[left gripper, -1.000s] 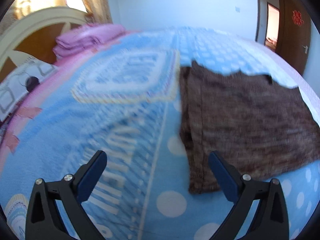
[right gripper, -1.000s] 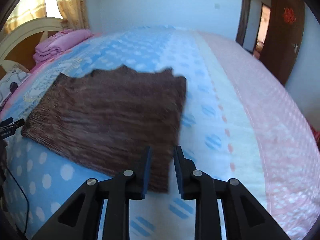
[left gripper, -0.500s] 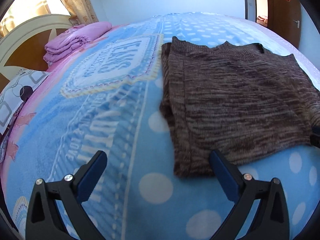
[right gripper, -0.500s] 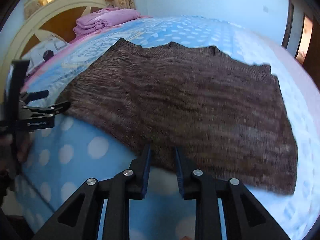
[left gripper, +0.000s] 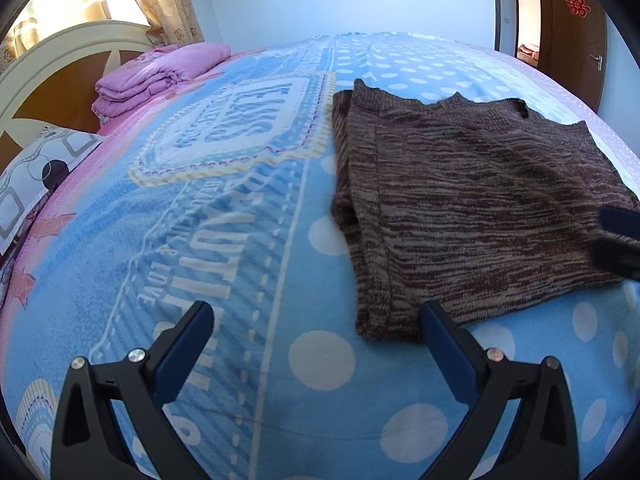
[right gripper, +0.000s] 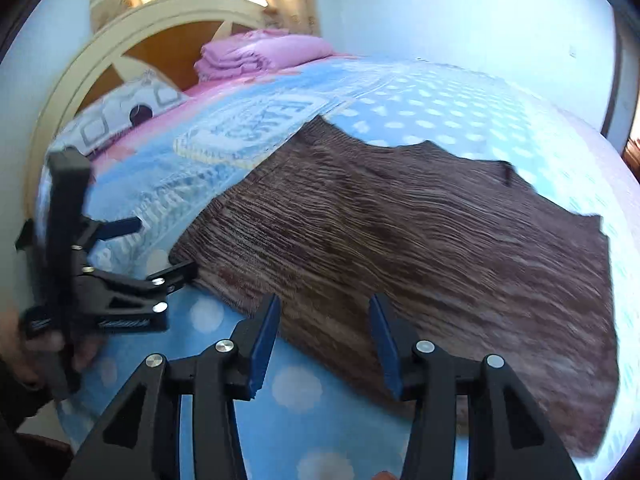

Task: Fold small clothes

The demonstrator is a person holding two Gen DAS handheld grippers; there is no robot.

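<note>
A brown striped knitted garment (left gripper: 472,208) lies flat on the blue dotted bedspread (left gripper: 224,240), its left side folded over. My left gripper (left gripper: 316,344) is open and empty, just before the garment's near left corner. My right gripper (right gripper: 324,336) is open and empty over the garment (right gripper: 420,240) at its near hem. The left gripper also shows in the right wrist view (right gripper: 168,248), at the garment's left corner. The right gripper's tips show at the right edge of the left wrist view (left gripper: 618,236).
A folded pink quilt (left gripper: 152,76) and a patterned pillow (left gripper: 32,176) lie by the cream headboard (left gripper: 60,56) at the far left. A brown door (left gripper: 568,28) stands at the back right.
My right gripper has opened from shut and swung left along the garment's near hem. The left gripper has drawn closer to the near left corner and stayed open.
</note>
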